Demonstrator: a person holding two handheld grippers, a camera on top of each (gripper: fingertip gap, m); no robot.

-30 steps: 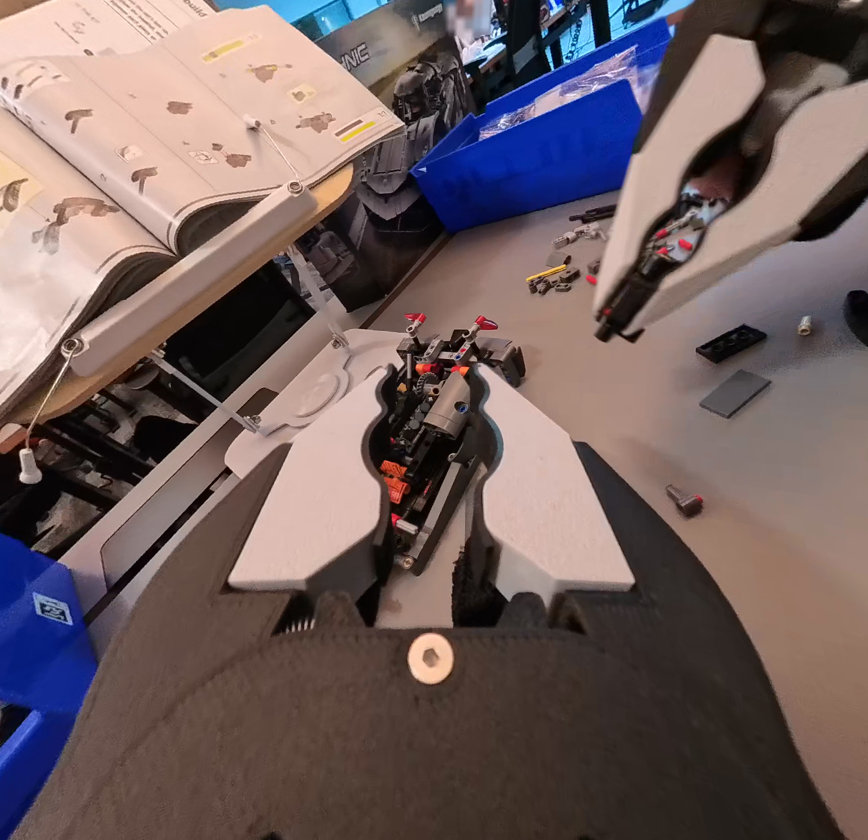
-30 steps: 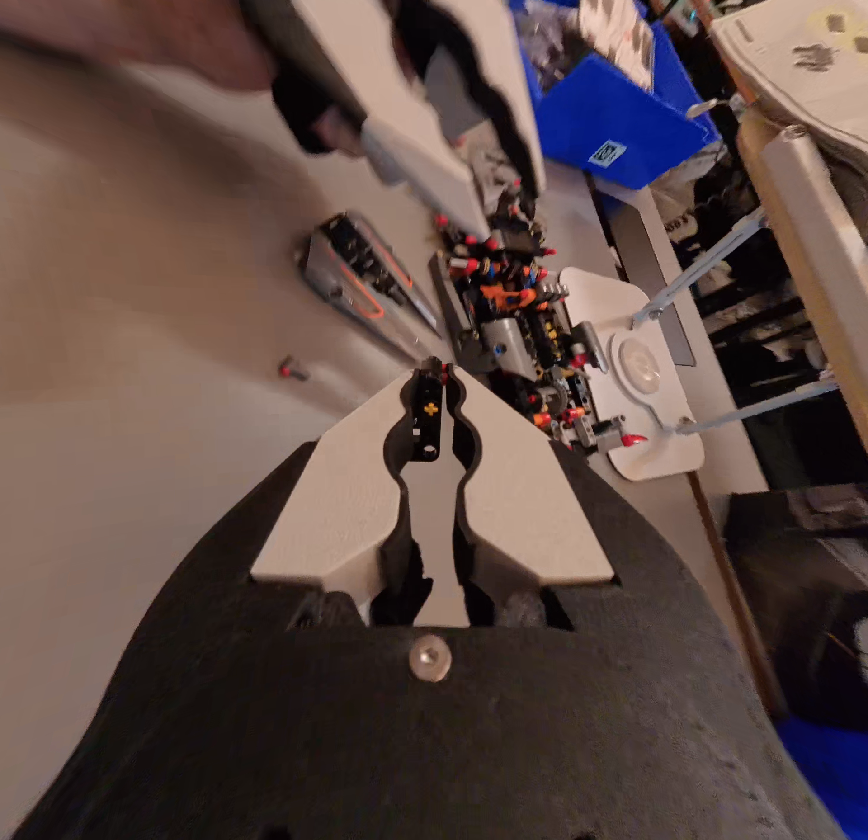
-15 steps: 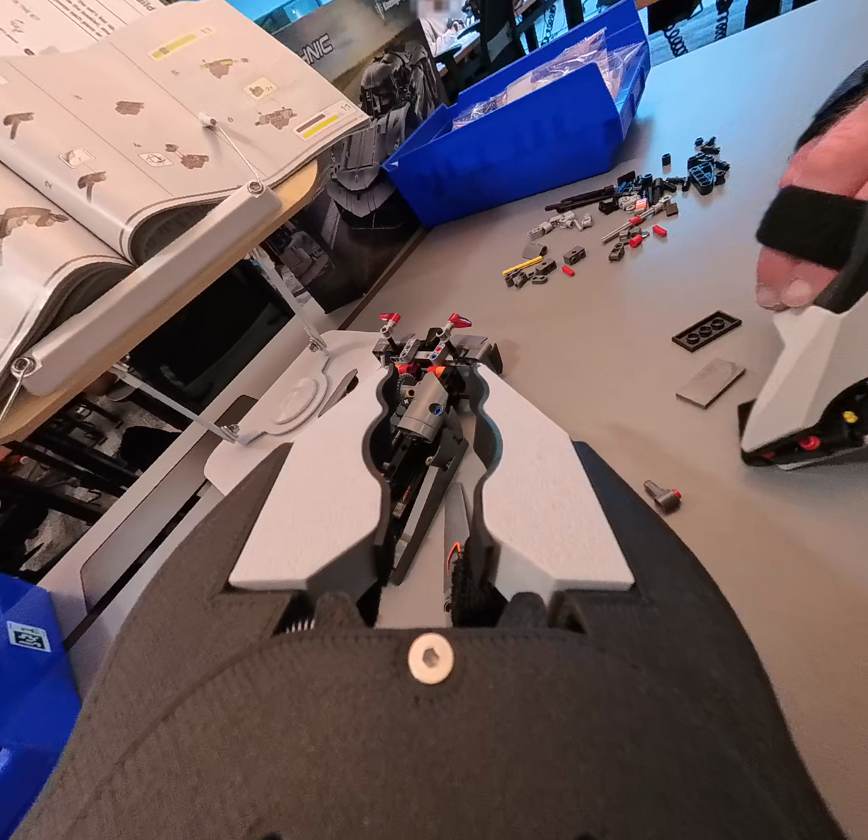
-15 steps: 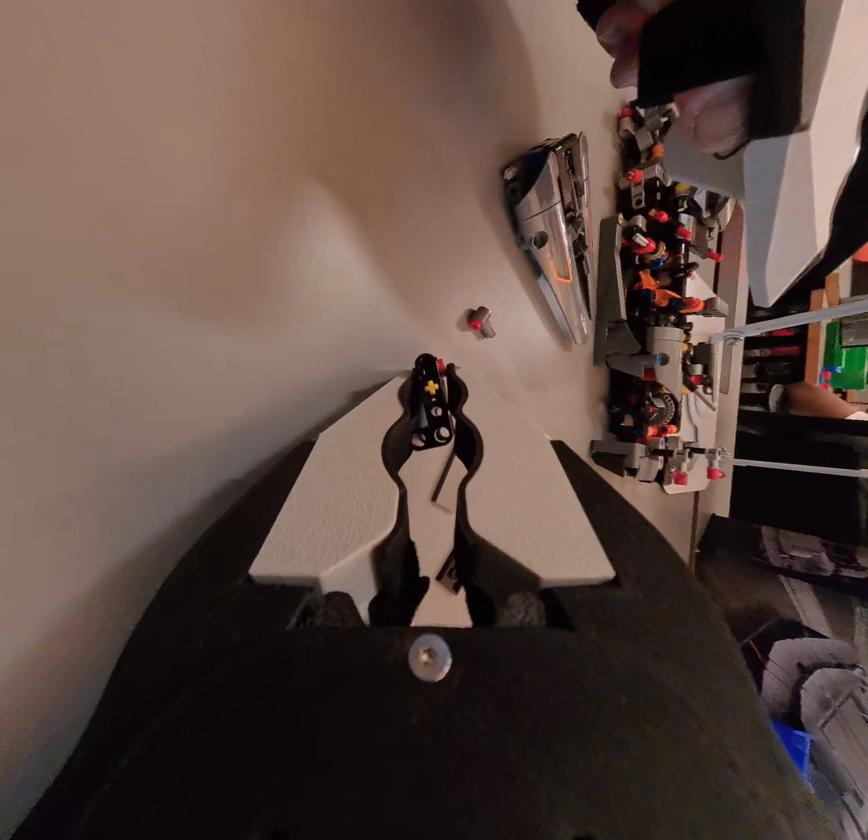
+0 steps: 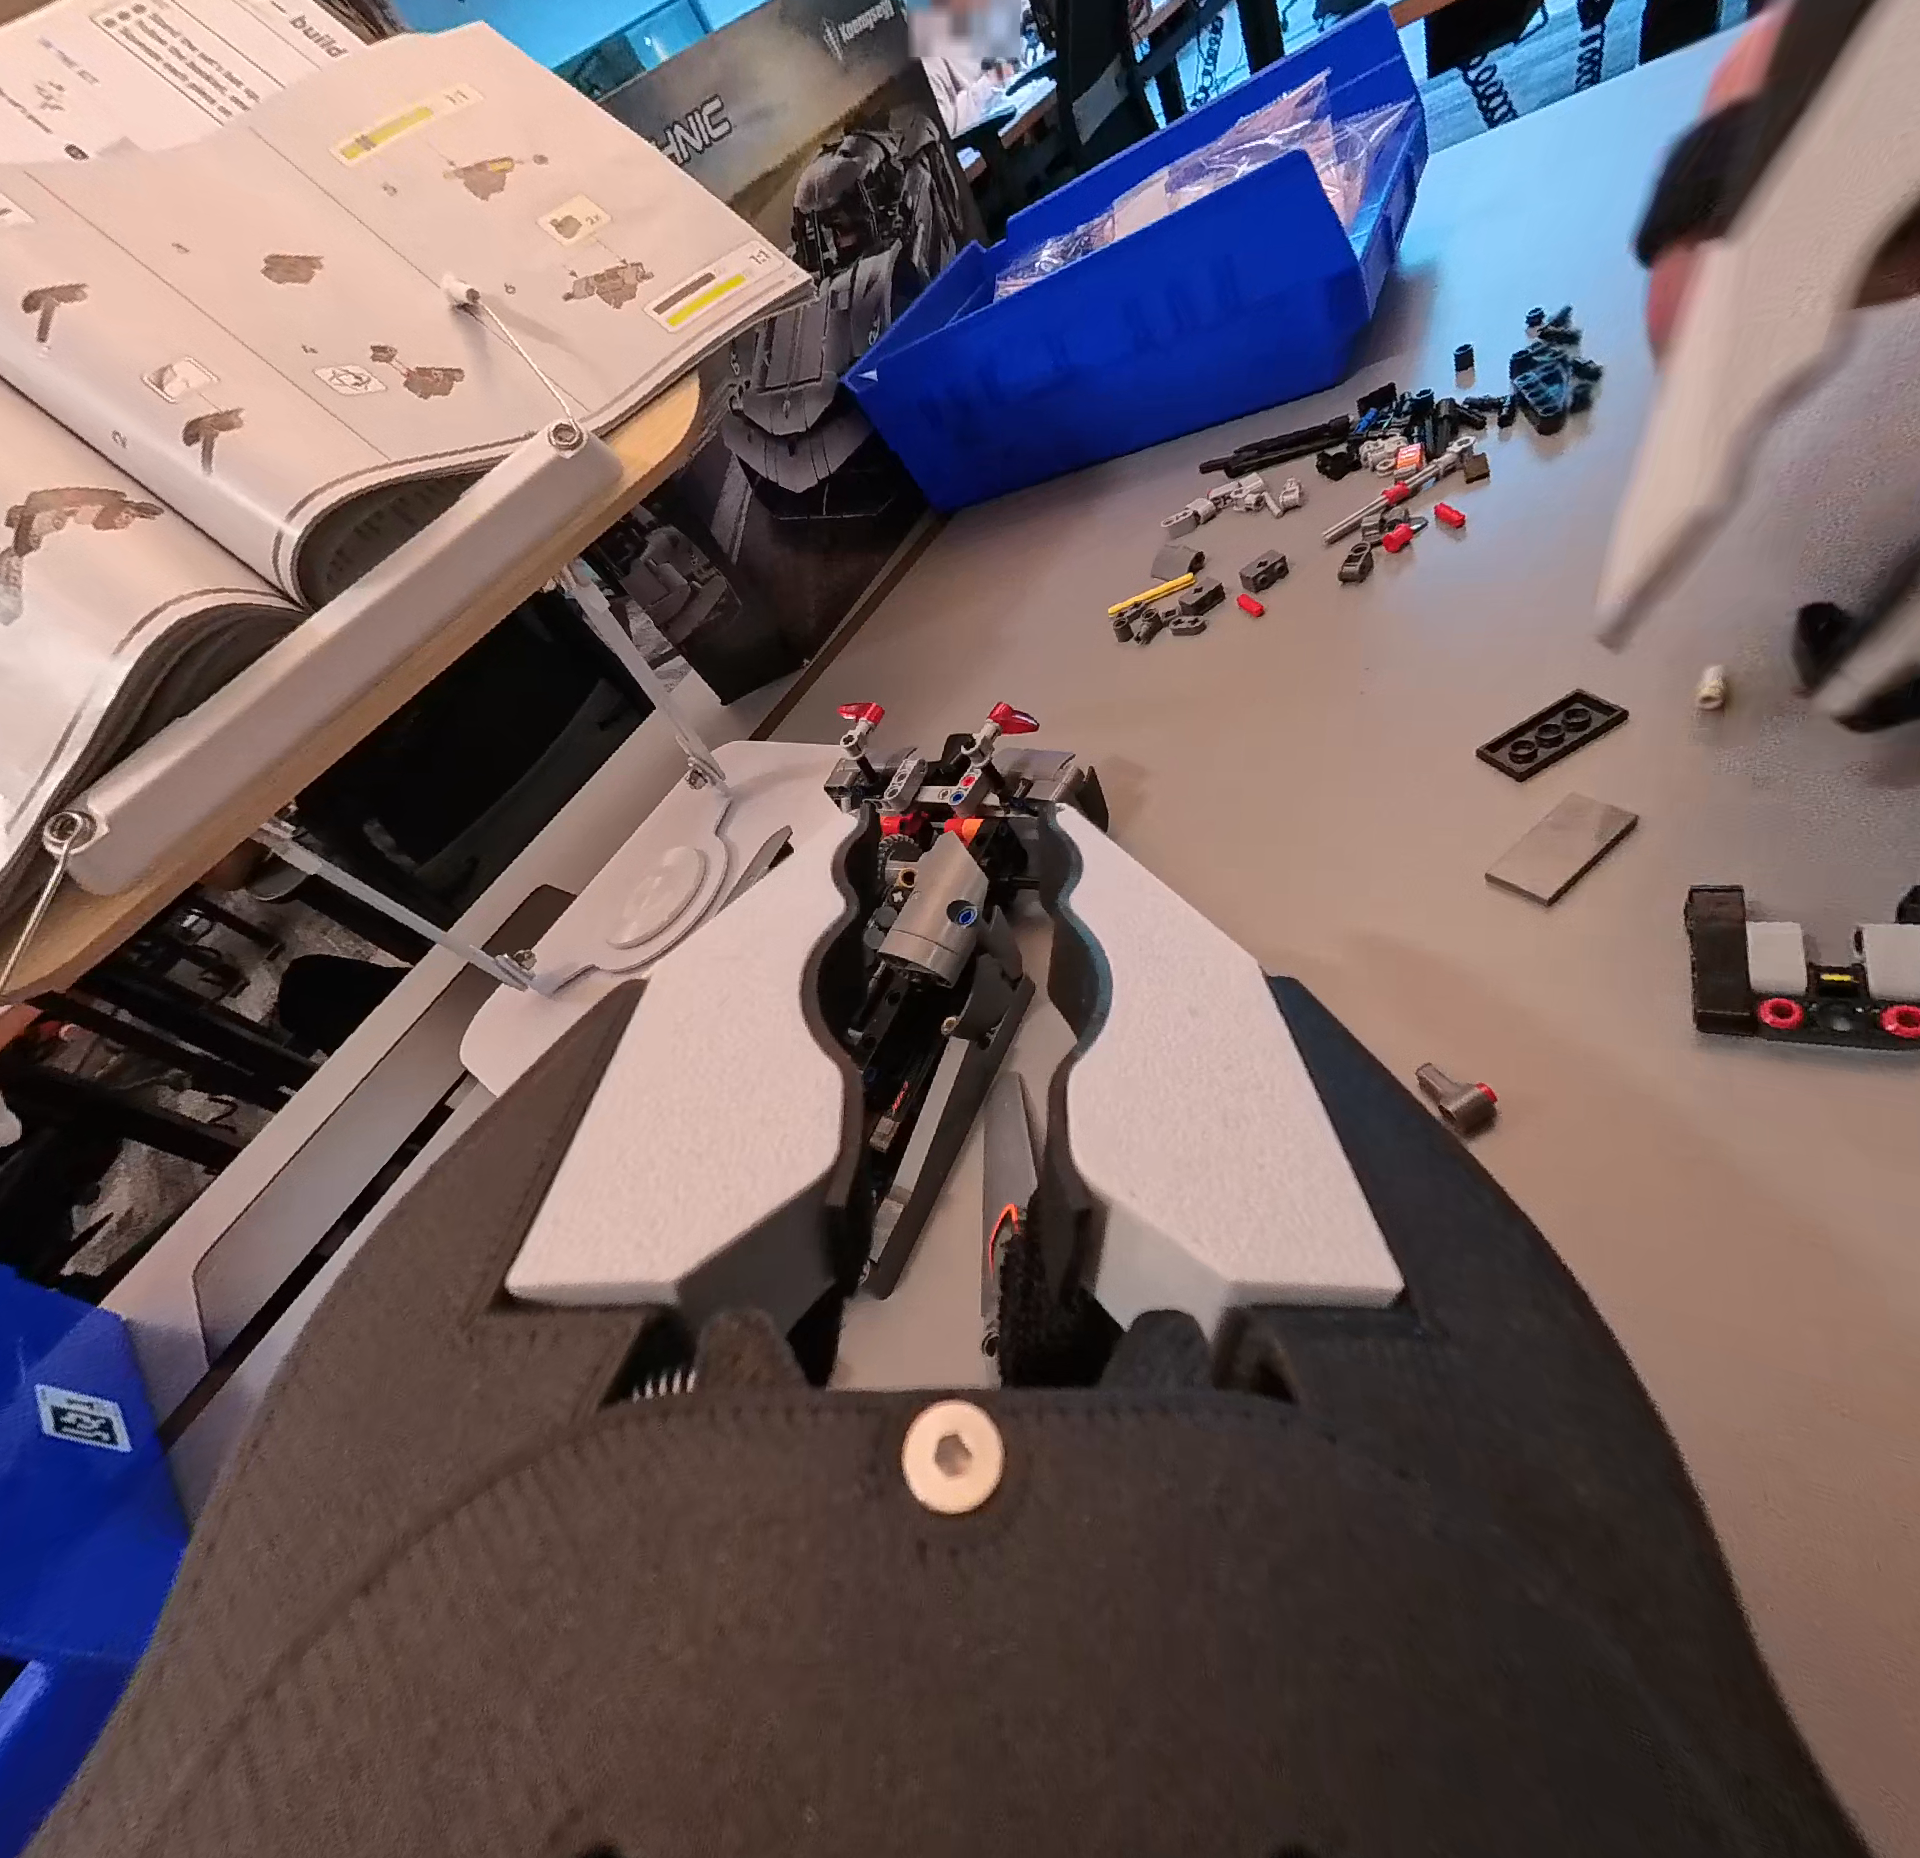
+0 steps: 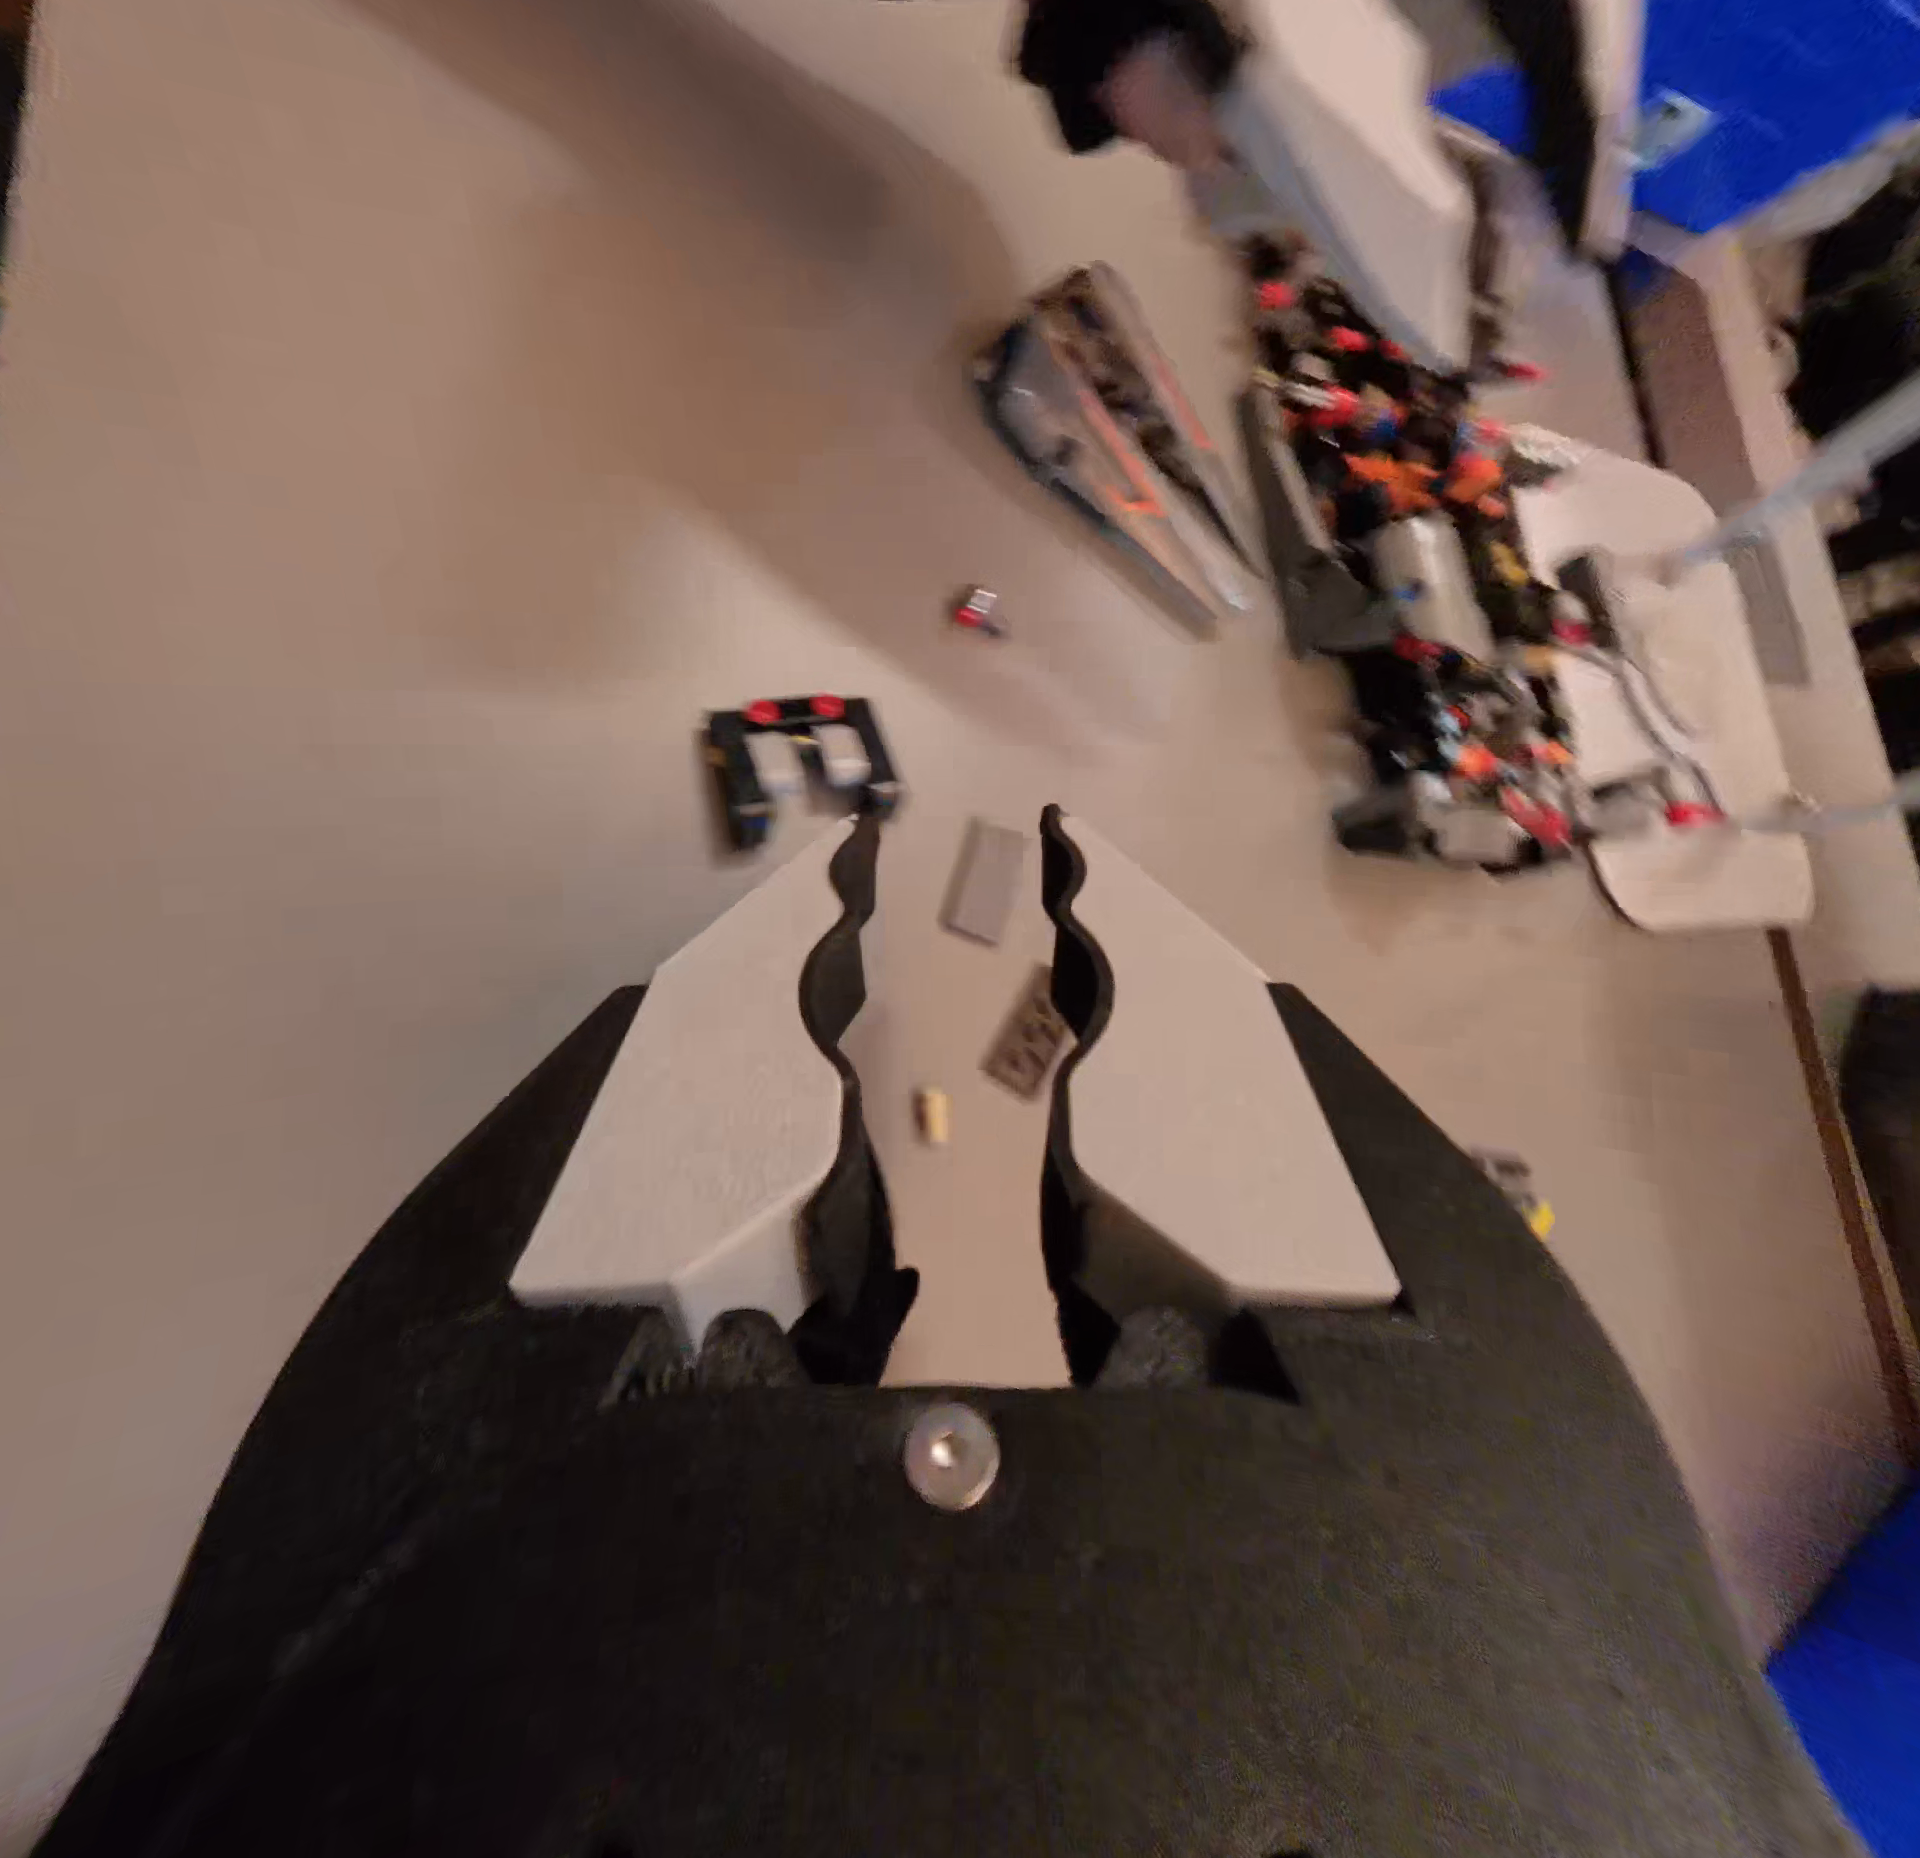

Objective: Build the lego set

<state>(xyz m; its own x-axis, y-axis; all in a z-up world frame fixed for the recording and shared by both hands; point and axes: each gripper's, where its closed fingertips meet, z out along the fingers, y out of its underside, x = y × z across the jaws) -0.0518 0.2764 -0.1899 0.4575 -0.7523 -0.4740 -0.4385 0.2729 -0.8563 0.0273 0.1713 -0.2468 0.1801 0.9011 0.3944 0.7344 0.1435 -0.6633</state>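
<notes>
The half-built lego chassis [image 5: 940,935] lies on the grey table [image 5: 1299,769] with its long axis running away from the left gripper [image 5: 961,832], its red-tipped end pointing toward the book stand's base plate [image 5: 665,883]. The left gripper's jaws are spread to either side of the chassis; whether they press on it cannot be told. The right gripper [image 6: 951,821] hangs over the table with its jaws apart and empty, above a grey tile [image 6: 985,878] and a tan pin [image 6: 932,1115]. Half a second ago it pinched the black sub-assembly [image 6: 800,764], which now rests on the table just beyond its fingertips.
</notes>
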